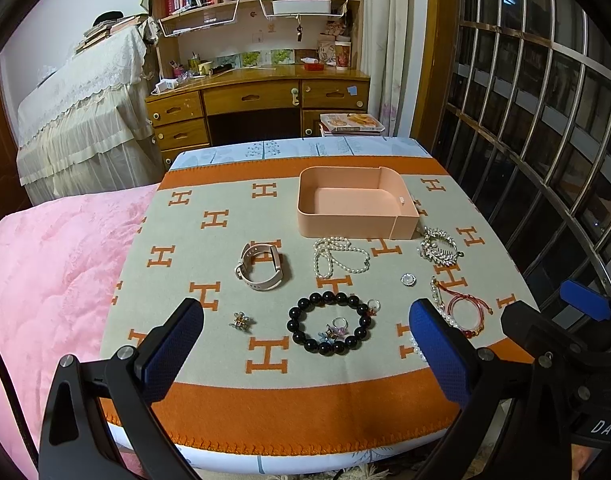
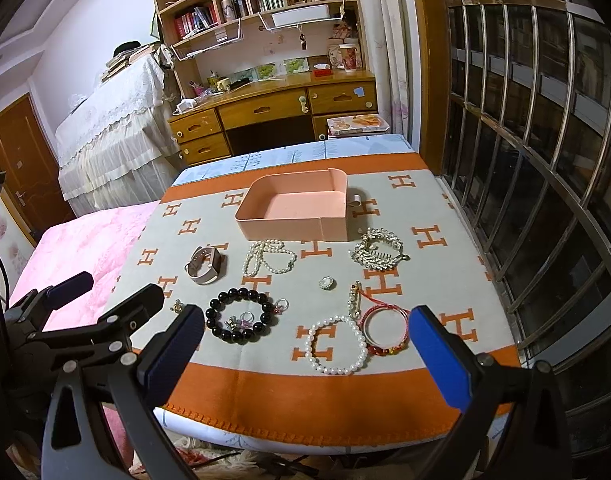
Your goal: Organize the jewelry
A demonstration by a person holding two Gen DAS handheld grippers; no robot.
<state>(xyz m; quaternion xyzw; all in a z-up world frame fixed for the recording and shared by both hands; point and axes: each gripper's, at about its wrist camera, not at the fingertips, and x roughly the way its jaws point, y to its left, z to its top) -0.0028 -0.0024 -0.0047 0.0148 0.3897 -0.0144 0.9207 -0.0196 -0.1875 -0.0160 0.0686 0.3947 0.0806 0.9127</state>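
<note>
A pink open box (image 1: 355,206) (image 2: 293,208) stands at the far side of the orange-and-grey cloth (image 1: 209,248). In front of it lie a watch (image 1: 261,266) (image 2: 205,266), a pearl necklace (image 1: 337,258) (image 2: 267,260), a silver hair comb (image 1: 439,246) (image 2: 379,252), a small round brooch (image 1: 407,279) (image 2: 326,282), a black bead bracelet (image 1: 329,322) (image 2: 239,316) with rings inside it, a pearl bracelet (image 2: 335,344) and a red cord bracelet (image 2: 385,330) (image 1: 465,312). My left gripper (image 1: 305,324) hangs open above the black bracelet. My right gripper (image 2: 305,330) is open above the pearl bracelet.
A small gold charm (image 1: 241,321) lies left of the black bracelet. A pink quilt (image 1: 53,264) covers the bed at left. A wooden desk (image 1: 257,100) with bookshelves stands behind the table. A barred window (image 1: 545,140) runs along the right.
</note>
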